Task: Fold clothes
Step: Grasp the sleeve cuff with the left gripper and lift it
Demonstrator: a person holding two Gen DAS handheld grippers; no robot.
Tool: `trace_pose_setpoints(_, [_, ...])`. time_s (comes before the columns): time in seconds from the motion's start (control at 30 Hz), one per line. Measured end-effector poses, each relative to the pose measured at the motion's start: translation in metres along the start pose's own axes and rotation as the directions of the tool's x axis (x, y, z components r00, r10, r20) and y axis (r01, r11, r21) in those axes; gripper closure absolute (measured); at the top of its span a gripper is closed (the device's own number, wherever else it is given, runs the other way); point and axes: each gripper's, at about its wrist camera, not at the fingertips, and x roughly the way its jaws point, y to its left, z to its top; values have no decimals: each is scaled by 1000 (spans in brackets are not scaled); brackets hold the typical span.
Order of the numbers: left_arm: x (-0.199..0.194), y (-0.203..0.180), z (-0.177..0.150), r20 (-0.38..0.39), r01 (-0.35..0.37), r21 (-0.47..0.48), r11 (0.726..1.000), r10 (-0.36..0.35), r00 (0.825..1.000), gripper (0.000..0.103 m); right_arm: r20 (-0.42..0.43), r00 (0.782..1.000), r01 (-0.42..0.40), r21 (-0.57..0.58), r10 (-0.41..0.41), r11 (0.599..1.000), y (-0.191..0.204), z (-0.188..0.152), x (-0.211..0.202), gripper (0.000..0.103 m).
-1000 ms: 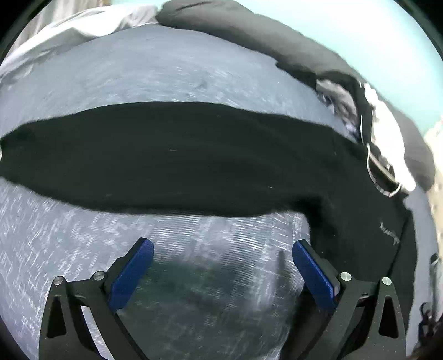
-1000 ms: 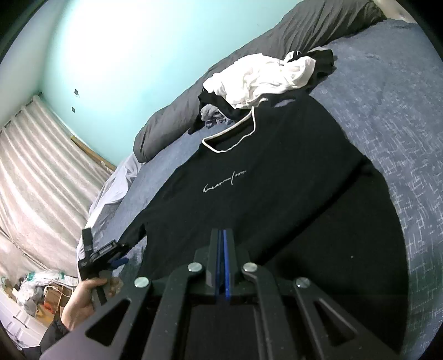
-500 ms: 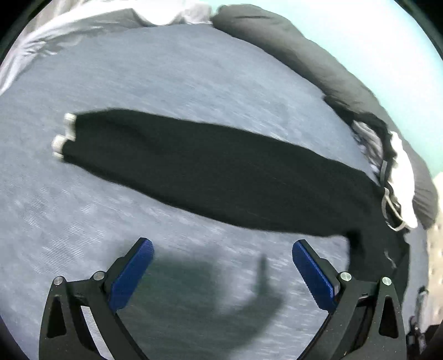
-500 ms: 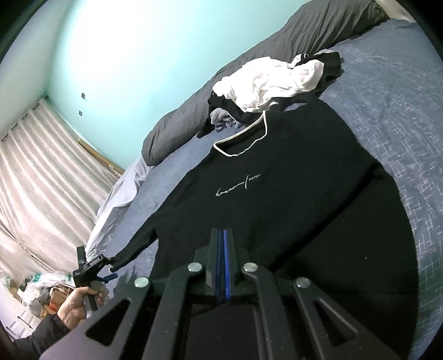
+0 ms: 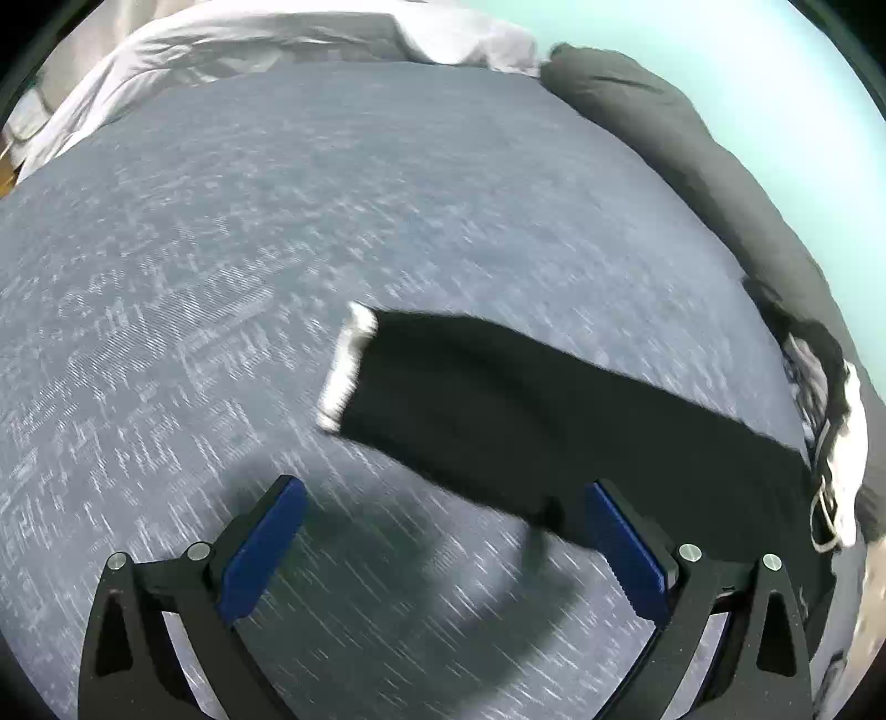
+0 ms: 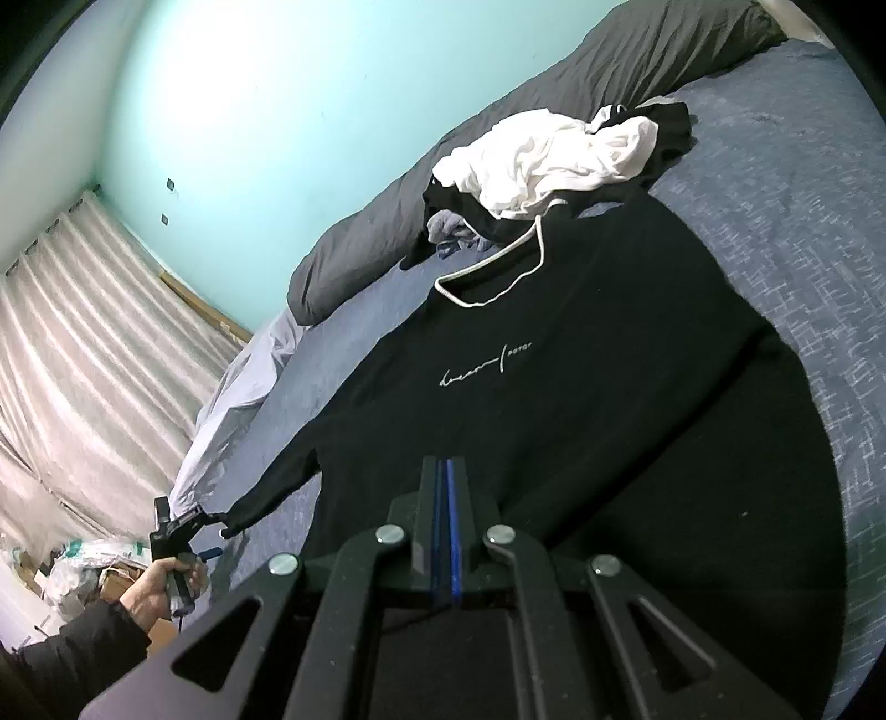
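Observation:
A black long-sleeved top [image 6: 554, 399] with white neck trim and small white chest lettering lies spread on the blue bed. Its left sleeve [image 5: 526, 421] with a white cuff [image 5: 346, 368] stretches across the bedspread in the left wrist view. My left gripper [image 5: 443, 548] is open and empty, just short of the sleeve; it also shows far left in the right wrist view [image 6: 188, 523], at the cuff end. My right gripper [image 6: 443, 526] is shut over the top's lower part; whether cloth is pinched is hidden.
A heap of white and black clothes [image 6: 554, 160] lies beyond the collar. A grey duvet roll [image 6: 498, 166] runs along the turquoise wall. A pale sheet [image 5: 277, 39] bunches at the bed's far edge. Curtains [image 6: 83, 360] and floor clutter [image 6: 83, 565] are at the left.
My left gripper has moved along the sleeve toward the cuff, which now sits mid-frame. The right gripper's view has shifted slightly; it stays shut.

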Motion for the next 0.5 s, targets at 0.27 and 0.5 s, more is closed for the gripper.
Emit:
trace_pose_setpoints(0.27, [13, 14, 6, -10, 17, -49, 999, -17, 1000, 2, 3, 1000, 7, -12, -7, 1000, 2, -2, 1, 101])
trace_pose_setpoints(0.5, [18, 15, 5, -23, 18, -64, 998, -20, 1000, 1, -2, 1000, 10, -11, -10, 1000, 2, -2, 3, 101])
